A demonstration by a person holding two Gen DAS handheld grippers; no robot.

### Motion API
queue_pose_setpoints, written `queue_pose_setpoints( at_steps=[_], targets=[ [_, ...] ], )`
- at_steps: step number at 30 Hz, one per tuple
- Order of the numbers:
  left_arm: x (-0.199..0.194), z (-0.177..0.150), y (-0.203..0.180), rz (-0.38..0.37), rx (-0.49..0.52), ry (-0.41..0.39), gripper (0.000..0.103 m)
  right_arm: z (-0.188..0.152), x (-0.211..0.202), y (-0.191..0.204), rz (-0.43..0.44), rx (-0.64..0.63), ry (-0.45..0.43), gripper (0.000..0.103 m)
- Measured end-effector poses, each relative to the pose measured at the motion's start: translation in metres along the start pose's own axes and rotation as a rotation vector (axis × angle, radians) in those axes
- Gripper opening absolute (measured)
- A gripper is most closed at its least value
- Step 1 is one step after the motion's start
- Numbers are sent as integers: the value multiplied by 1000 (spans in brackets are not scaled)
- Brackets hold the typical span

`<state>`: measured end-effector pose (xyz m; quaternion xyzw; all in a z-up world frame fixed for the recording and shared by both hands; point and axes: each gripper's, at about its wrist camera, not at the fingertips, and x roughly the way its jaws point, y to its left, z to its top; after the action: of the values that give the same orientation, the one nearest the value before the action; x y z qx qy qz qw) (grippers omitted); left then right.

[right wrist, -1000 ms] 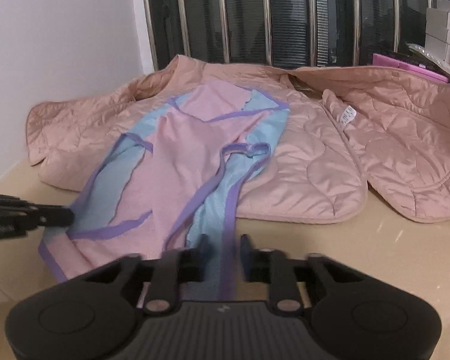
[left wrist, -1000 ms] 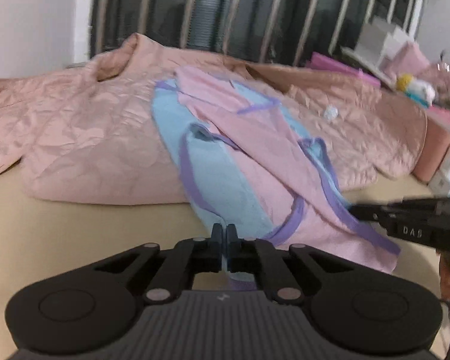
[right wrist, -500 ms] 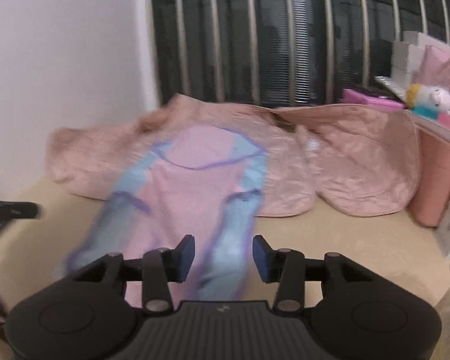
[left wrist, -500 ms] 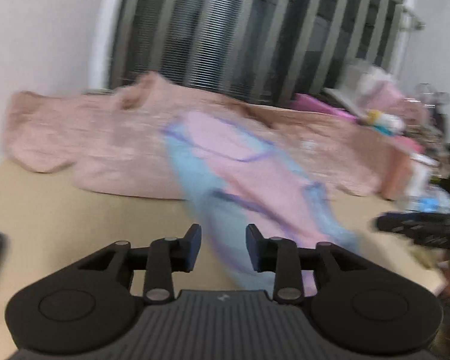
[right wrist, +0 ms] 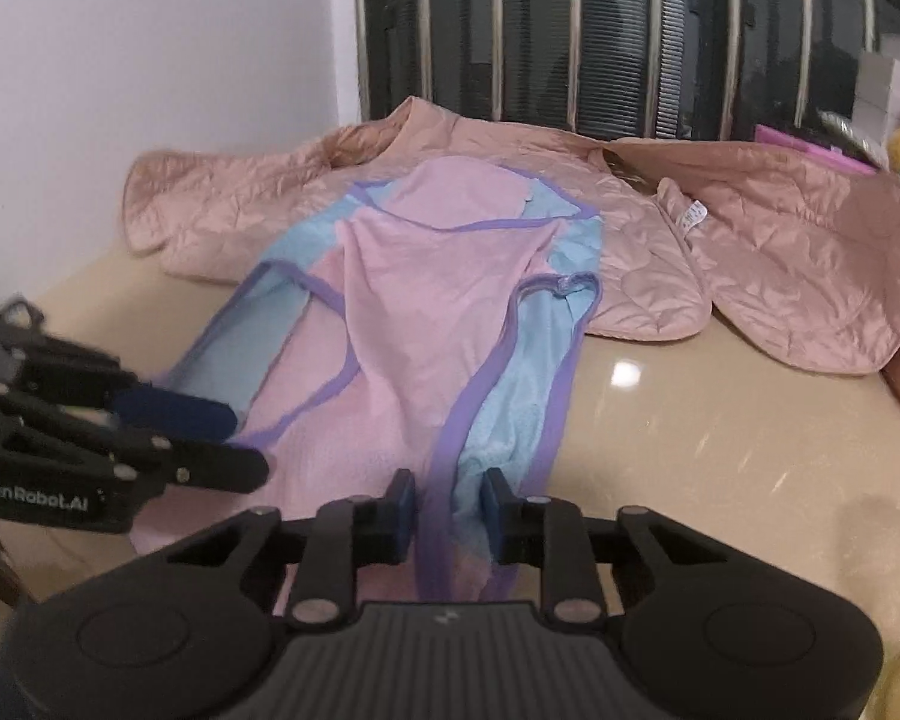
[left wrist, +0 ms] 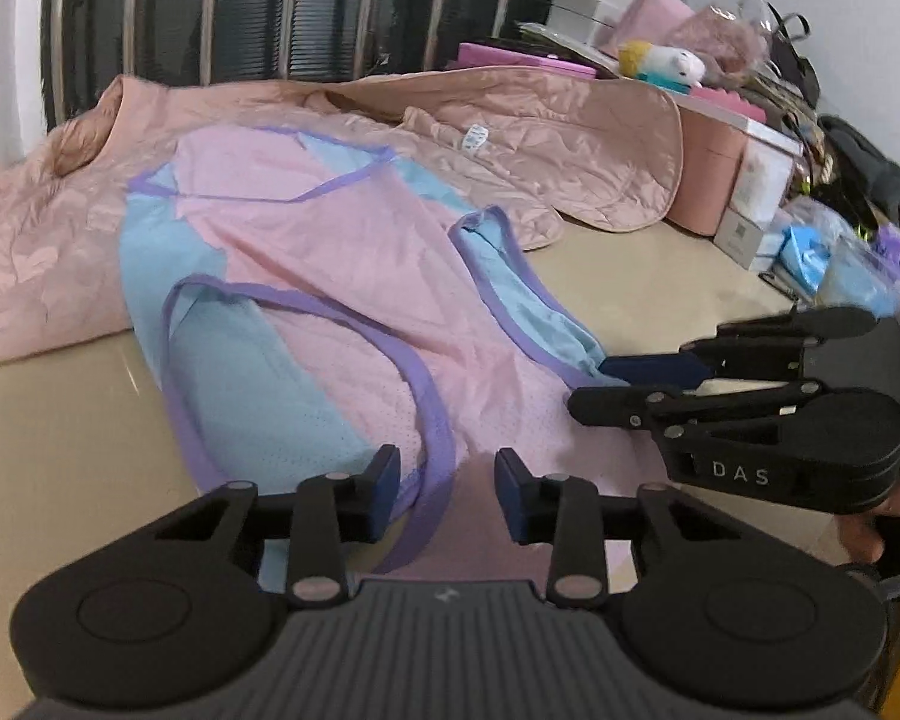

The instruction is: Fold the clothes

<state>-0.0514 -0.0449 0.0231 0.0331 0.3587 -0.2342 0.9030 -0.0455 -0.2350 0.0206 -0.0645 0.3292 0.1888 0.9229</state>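
Observation:
A pink and light-blue sleeveless garment (left wrist: 342, 252) with purple trim lies flat on the beige table (left wrist: 60, 432), its top resting on a quilted pink jacket (left wrist: 570, 144). My left gripper (left wrist: 447, 492) stands open over the near hem, with pink cloth and a purple strap under the gap and its pads clear of them. My right gripper (left wrist: 591, 385) reaches in from the right at the hem's blue edge. In the right wrist view its jaws (right wrist: 447, 510) are closing, with a purple strap and blue fabric (right wrist: 474, 450) between them. The left gripper (right wrist: 247, 445) shows at the left.
The quilted jacket (right wrist: 750, 252) spreads across the back of the table. Pink and white boxes (left wrist: 750, 180), a plush toy (left wrist: 660, 63) and bags crowd the right side. Barred windows (left wrist: 270, 0) stand behind. A hand (left wrist: 864, 534) holds the right gripper.
Both grippers were shut on the garment's near hem, then let go and drew back with jaws wide. Now they are back at the hem, and the right jaws are narrower than half a second ago.

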Motion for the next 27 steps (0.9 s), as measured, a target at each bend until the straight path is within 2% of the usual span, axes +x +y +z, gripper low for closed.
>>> queue_pose_setpoints(
  at_steps=[3, 5, 8, 10, 11, 16, 20, 23, 27],
  targets=[
    [0, -3, -3, 22, 13, -7, 27, 1, -8, 6, -16, -24, -51, 23],
    [-1, -4, -3, 36, 8, -11, 6, 4, -8, 7, 7, -31, -58, 23],
    [-3, -4, 2, 20, -27, -22, 3, 5, 3, 8, 6, -35, -28, 21],
    [-6, -6, 3, 20, -37, -39, 0, 2, 5, 7, -2, -28, -29, 14],
    [-10, -6, 3, 28, -39, -59, 0, 2, 4, 5, 13, -8, -30, 7],
    [-34, 9, 5, 4, -74, -166, 0, 10, -19, 1, 65, 55, -125, 7],
    [-41, 34, 15, 25, -109, -242, 0, 40, -25, -5, 101, 63, -197, 7],
    [-42, 58, 30, 55, -136, -290, 0, 72, -15, -9, 92, 37, -240, 7],
    [-7, 73, 46, 137, -139, -230, 1, 109, 39, -19, 80, 31, -198, 10]
  ],
)
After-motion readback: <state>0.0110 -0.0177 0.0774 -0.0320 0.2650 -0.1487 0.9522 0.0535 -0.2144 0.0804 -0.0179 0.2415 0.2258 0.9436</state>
